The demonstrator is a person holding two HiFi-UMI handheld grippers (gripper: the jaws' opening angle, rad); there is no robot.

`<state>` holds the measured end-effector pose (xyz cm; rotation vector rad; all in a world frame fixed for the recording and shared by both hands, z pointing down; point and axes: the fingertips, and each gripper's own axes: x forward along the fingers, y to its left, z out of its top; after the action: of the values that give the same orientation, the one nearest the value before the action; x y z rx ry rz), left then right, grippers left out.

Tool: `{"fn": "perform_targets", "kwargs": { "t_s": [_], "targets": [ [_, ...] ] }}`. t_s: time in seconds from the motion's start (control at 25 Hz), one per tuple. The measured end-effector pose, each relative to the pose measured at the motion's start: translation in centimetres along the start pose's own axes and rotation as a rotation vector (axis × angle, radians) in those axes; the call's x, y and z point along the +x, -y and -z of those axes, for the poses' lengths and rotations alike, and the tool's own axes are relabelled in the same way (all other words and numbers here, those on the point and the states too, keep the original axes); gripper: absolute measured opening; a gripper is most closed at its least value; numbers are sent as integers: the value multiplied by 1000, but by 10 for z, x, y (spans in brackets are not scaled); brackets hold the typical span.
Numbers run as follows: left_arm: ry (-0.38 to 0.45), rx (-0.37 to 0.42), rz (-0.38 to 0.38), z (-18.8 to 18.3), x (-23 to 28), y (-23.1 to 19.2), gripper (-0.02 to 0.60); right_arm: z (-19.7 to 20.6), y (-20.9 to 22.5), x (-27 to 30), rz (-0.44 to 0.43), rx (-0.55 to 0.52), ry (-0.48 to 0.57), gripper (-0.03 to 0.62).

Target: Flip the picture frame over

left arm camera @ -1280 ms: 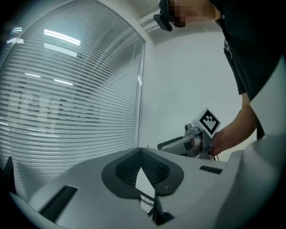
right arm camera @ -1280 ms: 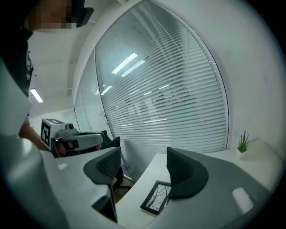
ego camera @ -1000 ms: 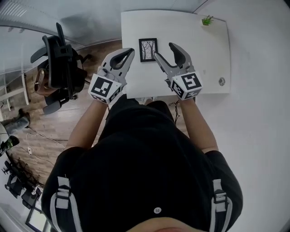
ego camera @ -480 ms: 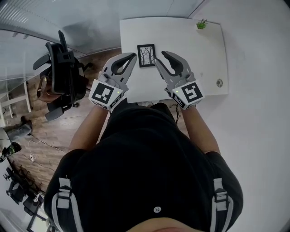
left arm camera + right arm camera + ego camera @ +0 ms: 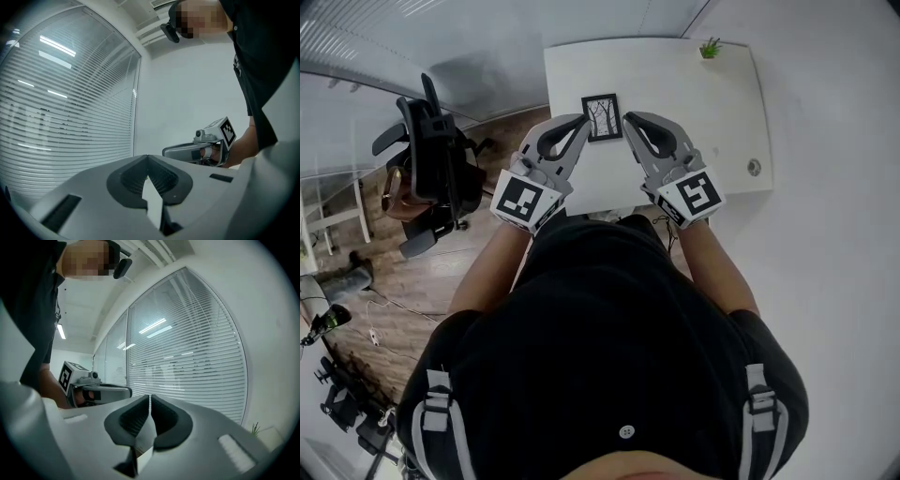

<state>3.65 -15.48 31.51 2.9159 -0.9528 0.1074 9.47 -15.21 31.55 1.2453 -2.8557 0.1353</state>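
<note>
The black picture frame (image 5: 601, 117) lies face up on the white table (image 5: 712, 112), showing a tree print. My left gripper (image 5: 585, 120) hovers just left of it, jaws shut and empty. Just right of the frame, my right gripper (image 5: 627, 119) is also held above the table; its jaws are closing, nearly together, with nothing between them. Neither touches the frame. The left gripper view shows the left gripper (image 5: 147, 157) with tips meeting, and the right gripper (image 5: 206, 145) beyond. The right gripper view shows the right gripper (image 5: 150, 397) with only a thin slit, and the left gripper (image 5: 93, 390) opposite. The frame is hidden in both gripper views.
A small green plant (image 5: 710, 47) stands at the table's far right corner. A round cable hole (image 5: 754, 168) sits near the right edge. A black office chair (image 5: 431, 169) stands on the wooden floor to the left. Window blinds (image 5: 197, 362) fill the background.
The right gripper's jaws have come together from wide open. Both grippers have risen and drawn closer to the frame's sides. The frame has not moved on the table.
</note>
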Motion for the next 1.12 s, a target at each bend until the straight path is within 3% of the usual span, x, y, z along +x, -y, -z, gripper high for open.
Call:
{"fn": "perform_targets", "kwargs": {
  "t_s": [1.12],
  "targets": [
    [13, -5, -27, 2, 4, 2, 8, -6, 0, -3, -34, 7, -4, 9]
  ]
}}
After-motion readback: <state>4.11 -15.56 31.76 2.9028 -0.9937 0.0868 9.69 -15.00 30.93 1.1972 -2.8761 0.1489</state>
